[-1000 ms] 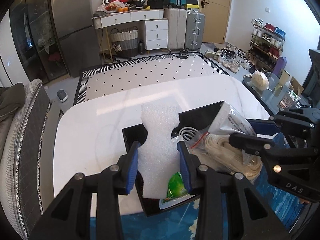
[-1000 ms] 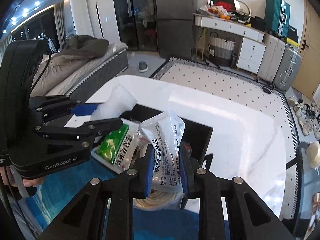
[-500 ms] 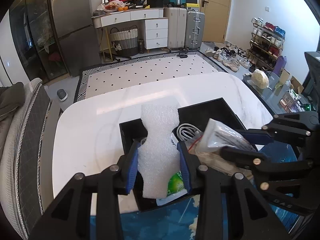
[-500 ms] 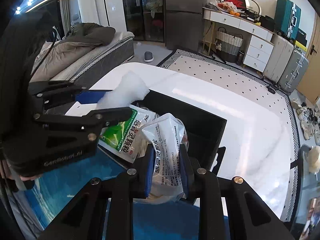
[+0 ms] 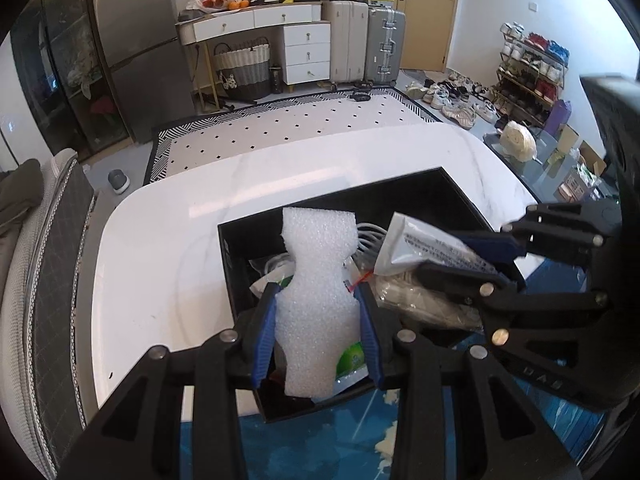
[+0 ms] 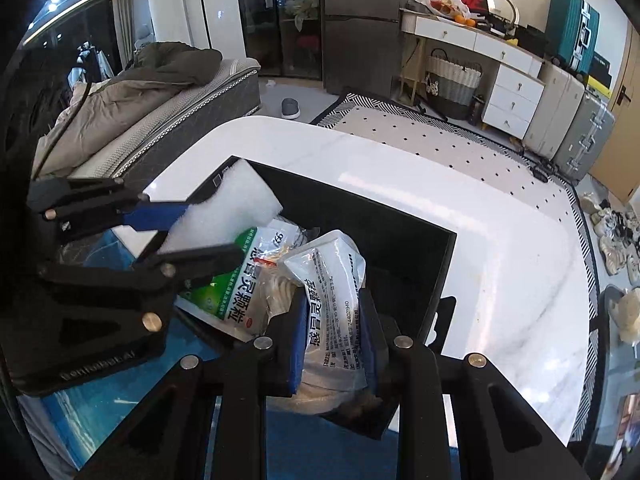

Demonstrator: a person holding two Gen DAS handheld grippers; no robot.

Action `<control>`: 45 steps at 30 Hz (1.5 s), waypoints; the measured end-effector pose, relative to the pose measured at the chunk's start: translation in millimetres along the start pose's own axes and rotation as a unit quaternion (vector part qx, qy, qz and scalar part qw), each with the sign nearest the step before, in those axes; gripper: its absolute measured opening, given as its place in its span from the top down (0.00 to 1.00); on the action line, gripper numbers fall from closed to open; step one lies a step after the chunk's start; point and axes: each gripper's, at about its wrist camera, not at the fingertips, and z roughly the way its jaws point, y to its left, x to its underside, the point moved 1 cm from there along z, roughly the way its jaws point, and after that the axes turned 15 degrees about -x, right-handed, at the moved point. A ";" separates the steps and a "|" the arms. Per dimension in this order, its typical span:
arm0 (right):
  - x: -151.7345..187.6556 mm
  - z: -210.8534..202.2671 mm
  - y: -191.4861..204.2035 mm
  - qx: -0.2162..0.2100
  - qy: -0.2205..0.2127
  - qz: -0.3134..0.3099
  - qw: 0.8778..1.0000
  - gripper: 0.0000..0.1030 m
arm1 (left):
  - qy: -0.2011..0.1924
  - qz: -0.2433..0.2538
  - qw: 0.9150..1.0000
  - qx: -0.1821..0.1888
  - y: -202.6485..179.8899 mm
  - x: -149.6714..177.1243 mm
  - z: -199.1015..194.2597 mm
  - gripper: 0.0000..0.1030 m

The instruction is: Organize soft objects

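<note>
My left gripper [image 5: 318, 312] is shut on a white foam piece [image 5: 318, 280], held upright over the near left part of a black box [image 5: 452, 184]. The same foam piece [image 6: 232, 204] shows in the right wrist view, clamped by the left gripper [image 6: 196, 232]. My right gripper [image 6: 332, 324] is shut on a silver printed sachet [image 6: 336, 280] over the box's [image 6: 400, 232] near side. From the left wrist view the sachet [image 5: 424, 248] and right gripper [image 5: 476, 256] hang at the right. Inside the box lie a green-and-white packet [image 6: 236, 296], a white cable [image 5: 370, 234] and clear bags.
The box stands on a white marble table [image 5: 168, 264] with a blue mat [image 5: 320, 440] along its near edge. Beyond the table are a patterned rug [image 5: 288, 128], a dresser, suitcases and a shoe rack. A bed [image 6: 160, 108] lies at the left.
Both grippers have sunk toward the box with their loads still clamped. The right gripper and sachet have come lower over the box's contents.
</note>
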 end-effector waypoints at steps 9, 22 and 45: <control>-1.8 -12.9 -1.2 -0.009 -0.016 0.016 1.000 0.70 | -0.016 0.000 1.000 0.005 1.9 1.4 -6.5 0.58; 4.4 -55.3 10.9 -0.028 -0.046 0.024 0.998 0.68 | -0.053 -0.013 0.999 -0.001 13.2 2.5 -32.6 0.50; 98.5 -178.1 83.1 0.012 -0.260 -0.045 0.964 0.17 | -0.213 -0.124 0.964 -0.094 28.8 81.4 -142.7 0.05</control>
